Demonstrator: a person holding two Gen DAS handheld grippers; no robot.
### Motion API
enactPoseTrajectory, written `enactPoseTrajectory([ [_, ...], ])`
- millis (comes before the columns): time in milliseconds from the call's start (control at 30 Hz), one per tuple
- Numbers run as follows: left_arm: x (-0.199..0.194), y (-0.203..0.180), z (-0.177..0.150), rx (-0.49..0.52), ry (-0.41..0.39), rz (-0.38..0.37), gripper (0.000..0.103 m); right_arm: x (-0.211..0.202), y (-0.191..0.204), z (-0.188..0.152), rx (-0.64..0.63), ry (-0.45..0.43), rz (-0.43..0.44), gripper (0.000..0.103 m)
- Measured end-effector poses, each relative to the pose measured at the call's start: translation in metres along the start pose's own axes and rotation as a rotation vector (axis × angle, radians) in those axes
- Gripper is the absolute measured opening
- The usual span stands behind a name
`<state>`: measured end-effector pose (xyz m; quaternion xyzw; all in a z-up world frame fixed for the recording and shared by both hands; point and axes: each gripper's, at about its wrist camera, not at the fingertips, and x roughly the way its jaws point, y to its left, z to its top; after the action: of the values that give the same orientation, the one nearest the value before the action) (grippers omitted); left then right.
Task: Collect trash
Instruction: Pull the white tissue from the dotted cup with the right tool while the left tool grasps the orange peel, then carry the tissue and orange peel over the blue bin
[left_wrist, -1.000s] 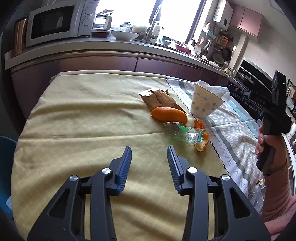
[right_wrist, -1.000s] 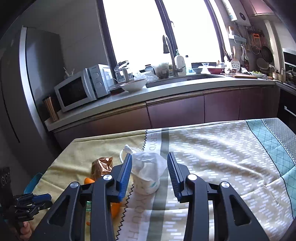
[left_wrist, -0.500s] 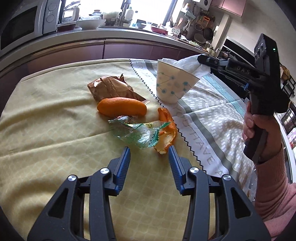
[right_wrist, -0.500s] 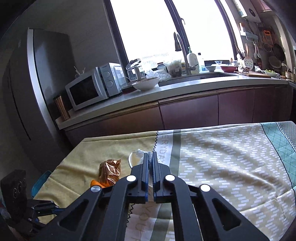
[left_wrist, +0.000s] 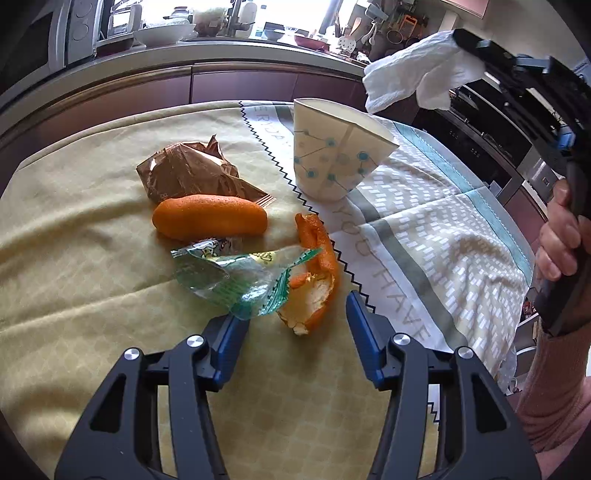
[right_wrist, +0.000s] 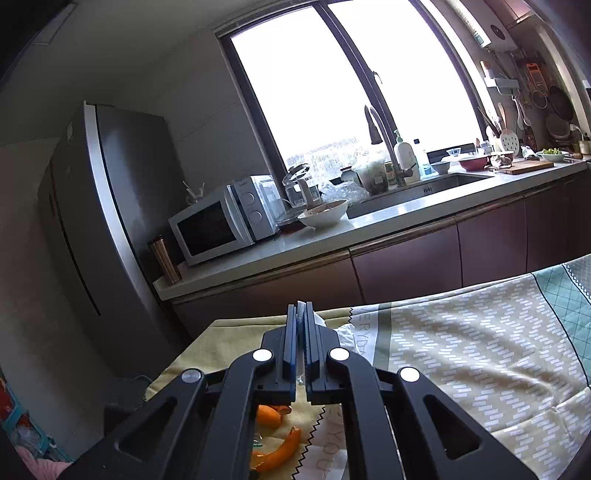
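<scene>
Left wrist view, left gripper (left_wrist: 295, 325): jaws apart and just been widening, nothing pinched; the clear green-printed wrapper (left_wrist: 236, 280) lies at the left pad's tip, the curled orange peel (left_wrist: 314, 273) just ahead between the tips.
Left wrist view, trash on the table (left_wrist: 74, 258): a crumpled brown foil packet (left_wrist: 188, 173) behind a whole orange piece of peel or fruit (left_wrist: 208, 218), touching it; I cannot tell which it is.
Left wrist view, paper cup (left_wrist: 336, 155): upright, dotted blue pattern, rim bent out of round, standing on the patterned half of the cloth.
Left wrist view, only here: the white tissue (left_wrist: 417, 79) hangs crumpled in the air above the cup, pinched by the right gripper (left_wrist: 469, 48), which a hand (left_wrist: 561, 236) in a pink sleeve holds.
Right wrist view, right gripper (right_wrist: 302, 332): jaws clamped together on a thin white sliver of tissue (right_wrist: 302, 314); its hanging bulk is mostly hidden.
Right wrist view, only here: fridge (right_wrist: 110, 206), microwave (right_wrist: 221, 221) and sink (right_wrist: 417, 192) under the window; only peel scraps (right_wrist: 277, 446) show below.
</scene>
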<state>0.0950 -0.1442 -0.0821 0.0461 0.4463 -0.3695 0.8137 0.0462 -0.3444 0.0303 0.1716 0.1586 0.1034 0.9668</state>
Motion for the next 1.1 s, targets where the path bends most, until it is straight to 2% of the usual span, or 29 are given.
enactPoseTrajectory([
  [67, 0.002, 0.0, 0.001, 0.002, 0.002, 0.007, 0.051, -0.007, 0.004, 0.0, -0.008, -0.009, 0.015, 0.003],
  [133, 0.003, -0.001, 0.002, 0.01, 0.002, 0.004, 0.044, -0.014, 0.008, -0.002, -0.014, -0.012, 0.03, 0.003],
  [300, 0.002, -0.005, -0.002, 0.021, 0.0, -0.015, 0.019, -0.025, 0.011, -0.009, -0.007, -0.009, 0.066, 0.003],
  [333, 0.001, -0.006, -0.003, 0.023, -0.003, -0.015, 0.017, -0.025, 0.011, -0.011, 0.004, -0.002, 0.079, 0.003],
  [733, -0.039, -0.003, -0.025, 0.027, -0.06, -0.048, 0.008, -0.009, 0.012, -0.039, 0.088, 0.087, 0.167, 0.003],
  [800, -0.048, 0.0, -0.029, 0.02, -0.074, -0.051, 0.004, -0.007, 0.016, -0.042, 0.091, 0.095, 0.18, 0.003],
  [1100, -0.075, 0.012, -0.049, 0.012, -0.1, -0.027, 0.004, 0.006, 0.033, -0.051, 0.101, 0.138, 0.233, 0.003],
])
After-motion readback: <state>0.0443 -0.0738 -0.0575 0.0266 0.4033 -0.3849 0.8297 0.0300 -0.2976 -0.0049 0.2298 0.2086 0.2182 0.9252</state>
